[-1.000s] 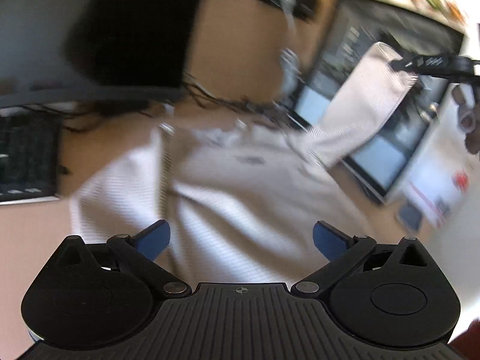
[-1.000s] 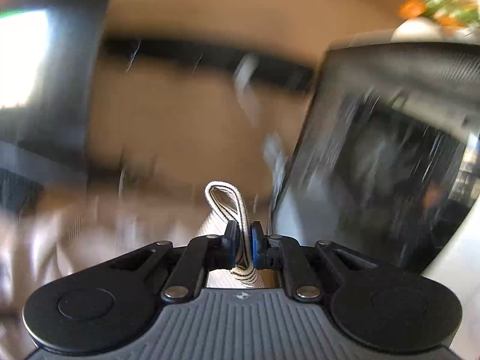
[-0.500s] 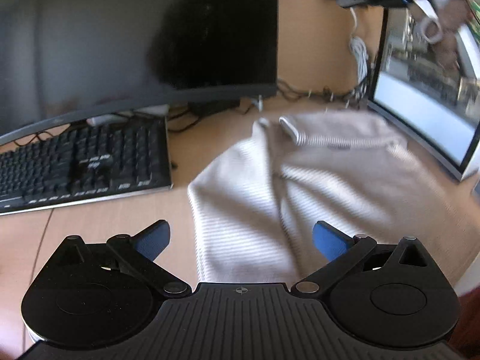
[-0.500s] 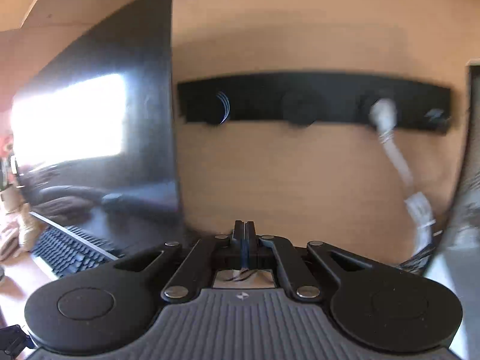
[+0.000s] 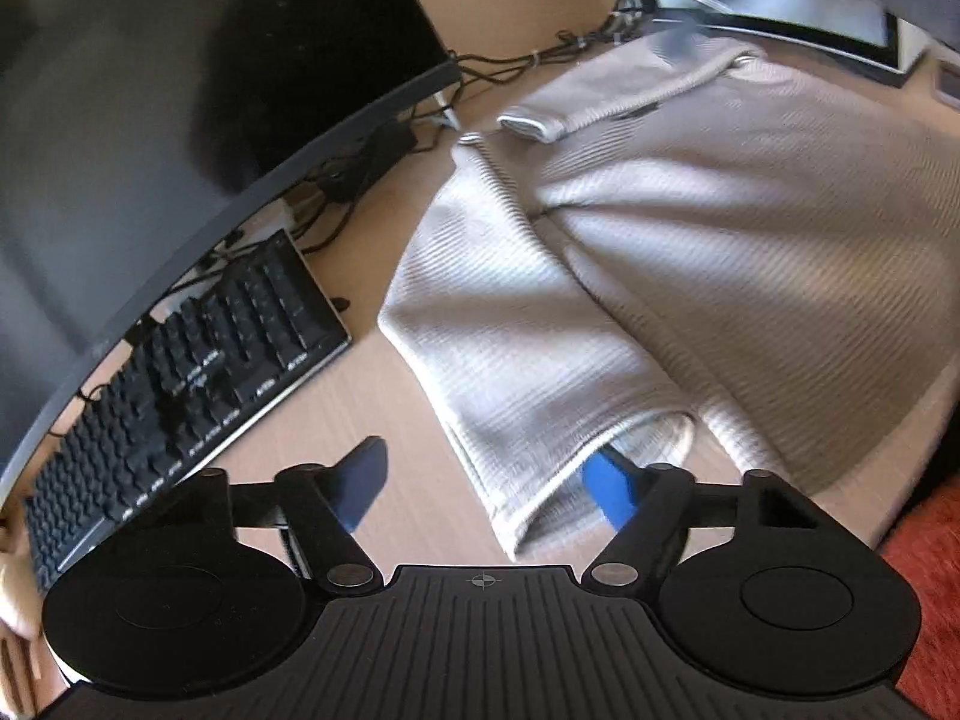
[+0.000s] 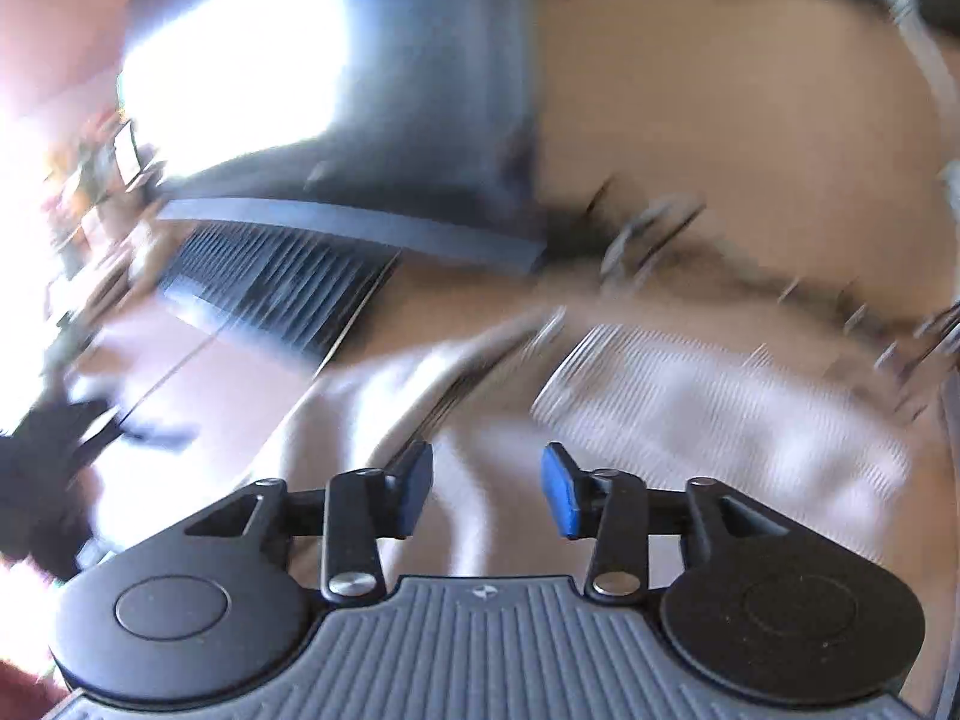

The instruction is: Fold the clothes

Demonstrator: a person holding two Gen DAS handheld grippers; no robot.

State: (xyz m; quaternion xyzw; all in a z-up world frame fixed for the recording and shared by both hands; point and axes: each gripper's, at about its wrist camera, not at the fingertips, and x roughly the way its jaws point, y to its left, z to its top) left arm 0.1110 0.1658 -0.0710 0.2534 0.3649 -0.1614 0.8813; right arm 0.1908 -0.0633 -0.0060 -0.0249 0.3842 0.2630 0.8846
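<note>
Garment: a beige ribbed sweater [image 5: 690, 252] is spread over the wooden desk [image 5: 372, 396], between the keyboard and the desk's right-hand edge; its near hem corner [image 5: 528, 516] lies close to the front edge.
Sleeve: one cuffed sleeve [image 5: 576, 114] is seen folded across the upper part of the sweater, toward the back edge.
Left gripper [image 5: 486, 480]: jaws have just been closing, yet are seen apart; the hem corner sits between them, the right pad tucked under the fabric edge, the left pad clear over bare desk. No pinch is seen.
Right gripper [image 6: 486, 489]: jaws have just been opening and are seen spread, nothing between the pads; it is held above the sweater [image 6: 690, 420]. View heavily blurred.
Keyboard [image 5: 198, 360]: black, left of the sweater, apart from it.
Monitor [image 5: 180, 96]: dark, curved, behind the keyboard.
Cables [image 5: 528, 60]: tangled along the back edge.
</note>
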